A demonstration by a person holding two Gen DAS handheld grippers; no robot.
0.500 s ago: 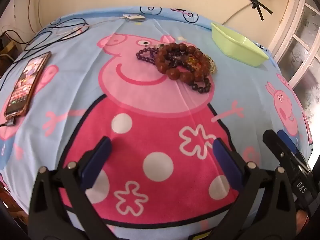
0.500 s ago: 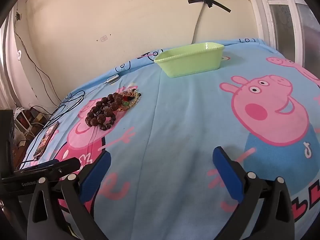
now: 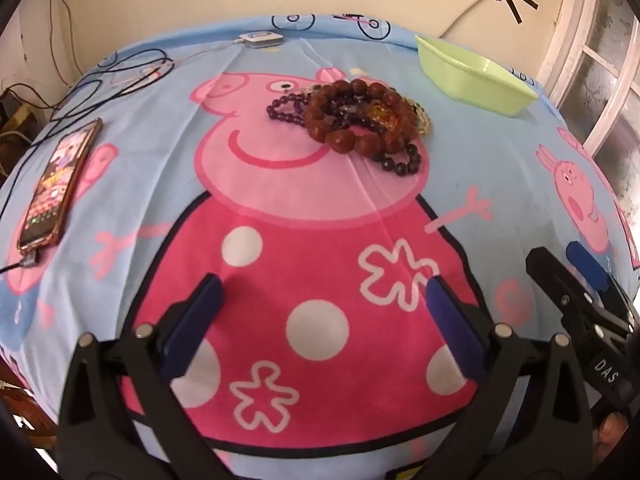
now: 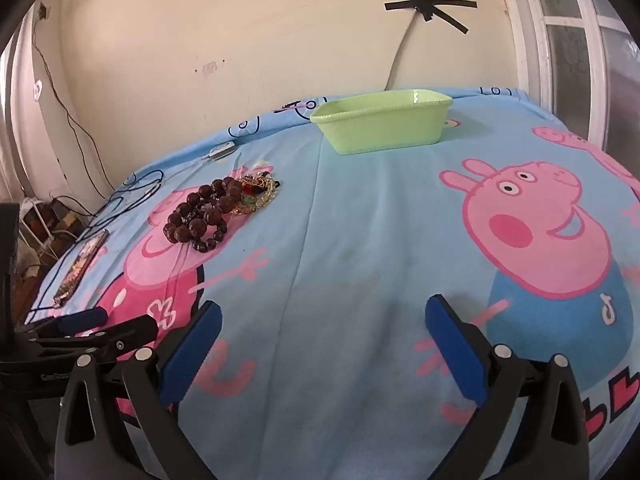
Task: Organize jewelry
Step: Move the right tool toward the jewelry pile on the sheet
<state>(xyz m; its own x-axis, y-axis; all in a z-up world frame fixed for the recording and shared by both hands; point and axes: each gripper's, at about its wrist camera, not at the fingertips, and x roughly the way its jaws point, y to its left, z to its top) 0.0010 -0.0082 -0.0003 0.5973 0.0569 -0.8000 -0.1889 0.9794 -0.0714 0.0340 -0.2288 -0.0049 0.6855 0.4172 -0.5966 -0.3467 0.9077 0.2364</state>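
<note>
A pile of jewelry (image 3: 352,122), brown and dark purple bead bracelets with a gold piece, lies on the Peppa Pig bedsheet (image 3: 304,216). It also shows in the right wrist view (image 4: 216,210). A light green tray (image 3: 474,80) stands behind it to the right, also in the right wrist view (image 4: 382,124). My left gripper (image 3: 322,300) is open and empty, low over the sheet, well short of the pile. My right gripper (image 4: 322,326) is open and empty, to the right of the pile.
A phone (image 3: 56,188) on a cable lies at the sheet's left edge. Black wires (image 3: 116,68) and a white charger (image 3: 262,39) lie at the back left. A wall stands behind the bed, a window (image 4: 576,40) at the right.
Both views have shifted a little; the pile and tray sit slightly lower and nearer in the frames. Both grippers stay open.
</note>
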